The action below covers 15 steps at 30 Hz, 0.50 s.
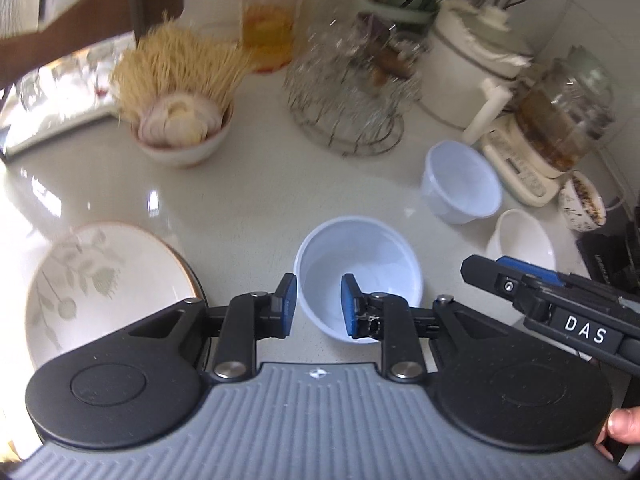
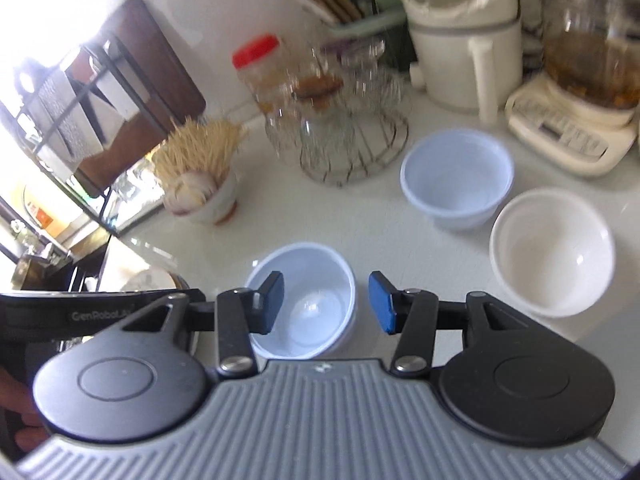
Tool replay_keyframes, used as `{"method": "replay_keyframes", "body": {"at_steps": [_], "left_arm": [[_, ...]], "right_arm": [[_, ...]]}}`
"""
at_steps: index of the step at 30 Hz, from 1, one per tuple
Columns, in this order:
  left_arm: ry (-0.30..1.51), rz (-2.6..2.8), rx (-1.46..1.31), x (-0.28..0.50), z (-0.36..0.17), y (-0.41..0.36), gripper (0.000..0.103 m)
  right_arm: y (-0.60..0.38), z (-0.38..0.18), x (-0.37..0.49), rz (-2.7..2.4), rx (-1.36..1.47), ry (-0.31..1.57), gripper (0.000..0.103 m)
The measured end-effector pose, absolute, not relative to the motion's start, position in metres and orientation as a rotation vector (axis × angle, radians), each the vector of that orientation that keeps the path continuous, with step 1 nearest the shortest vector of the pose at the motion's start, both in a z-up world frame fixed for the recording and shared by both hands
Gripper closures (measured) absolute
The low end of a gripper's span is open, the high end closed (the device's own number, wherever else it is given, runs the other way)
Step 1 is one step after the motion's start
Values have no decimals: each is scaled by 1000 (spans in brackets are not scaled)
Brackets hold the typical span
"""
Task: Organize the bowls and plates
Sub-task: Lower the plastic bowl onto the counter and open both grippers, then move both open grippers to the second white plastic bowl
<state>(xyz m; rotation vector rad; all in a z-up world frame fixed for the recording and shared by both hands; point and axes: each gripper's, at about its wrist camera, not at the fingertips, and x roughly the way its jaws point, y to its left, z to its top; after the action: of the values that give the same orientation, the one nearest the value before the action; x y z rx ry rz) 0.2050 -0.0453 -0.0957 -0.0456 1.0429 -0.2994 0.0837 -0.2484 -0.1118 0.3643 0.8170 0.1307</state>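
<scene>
A pale, shiny kitchen counter (image 1: pixel 248 208) is filling both views, and lots of things are crowding the back of it: a jar with a red lid (image 1: pixel 269 16), a wire basket (image 1: pixel 352 100), a white pot (image 2: pixel 464 52), a blender (image 2: pixel 580 92) and a small bowl holding garlic and thin sticks (image 1: pixel 180 120). The bowls to tidy are sitting in front. A pale blue bowl (image 1: pixel 358 280) is resting right in front of the left gripper (image 1: pixel 319 306), just a bit to its right, so the right finger is reaching over the bowl's inside while the left finger is staying outside its rim. The left gripper's fingers are parted and holding nothing. The right gripper (image 2: pixel 326 304) is also spread wide and holding nothing, and the same blue bowl (image 2: pixel 304 300) is sitting below its left finger. Both grippers are very near this bowl (the left one looks nearer and better lined up with the rim). A second blue bowl (image 2: pixel 456 180) and a white bowl (image 2: pixel 552 252) are waiting farther back on the right, just beside each other. A flowery plate (image 1: pixel 104 288) is lying on the left side, close to the left gripper. I think the next move is pinching the near bowl's rim, so the fingers need one on each side of it.
</scene>
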Motion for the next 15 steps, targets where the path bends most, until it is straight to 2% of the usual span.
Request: {"method": "replay_keyframes", "body": {"at_steps": [8,15], "left_arm": [[953,-410,-4,188,-52,-38,75],[914,-478,10,169,-40,-26,75]], "right_arm": [[-237,-72,58,41,347,731,52],[-220,-50,32,-27,339,673,52]]}}
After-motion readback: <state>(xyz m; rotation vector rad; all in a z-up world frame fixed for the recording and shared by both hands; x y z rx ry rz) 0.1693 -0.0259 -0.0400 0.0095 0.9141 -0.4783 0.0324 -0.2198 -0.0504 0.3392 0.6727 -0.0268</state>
